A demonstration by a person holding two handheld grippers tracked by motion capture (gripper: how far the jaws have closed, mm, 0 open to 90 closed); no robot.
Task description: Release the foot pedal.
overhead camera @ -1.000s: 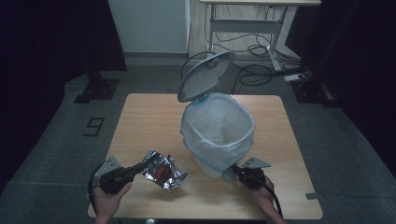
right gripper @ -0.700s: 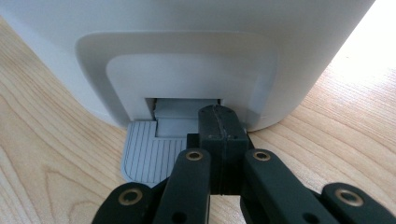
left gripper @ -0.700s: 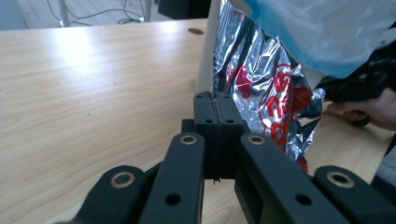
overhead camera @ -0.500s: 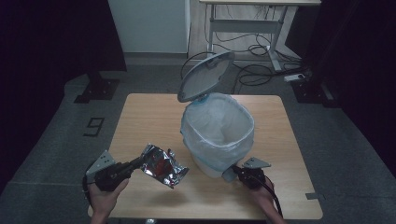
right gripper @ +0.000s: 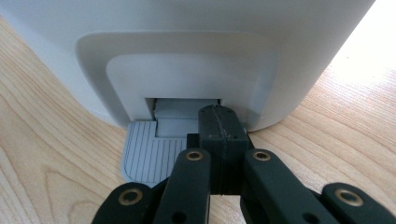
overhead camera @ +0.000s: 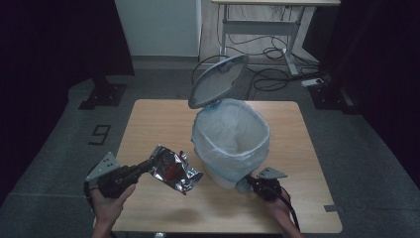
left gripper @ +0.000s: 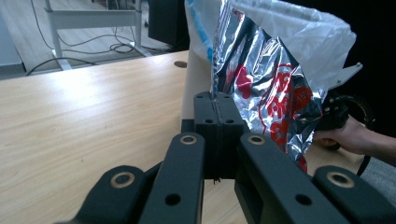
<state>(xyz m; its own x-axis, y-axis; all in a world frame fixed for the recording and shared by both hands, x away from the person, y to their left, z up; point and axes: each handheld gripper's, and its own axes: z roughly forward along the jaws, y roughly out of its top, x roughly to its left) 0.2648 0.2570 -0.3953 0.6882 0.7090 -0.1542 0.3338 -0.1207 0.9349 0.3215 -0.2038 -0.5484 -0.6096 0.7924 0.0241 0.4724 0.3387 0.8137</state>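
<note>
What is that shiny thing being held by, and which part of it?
The left hand-held gripper pinches the shiny snack bag by its edge. The right hand-held gripper, shut, presses the bin's pedal.

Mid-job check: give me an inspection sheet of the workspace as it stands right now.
Surface: wooden table, bare wood around the bin.
Job's things: white pedal bin, bag-lined, lid up; crumpled foil packet held above the table beside the bin.
Clutter: nothing seen.
Grippers: left tool shut on the foil packet; right tool shut, resting on the pedal.
Cables: one trails from the right tool; more on the floor behind.
Surroundings: desk frame, dark curtains.
</note>
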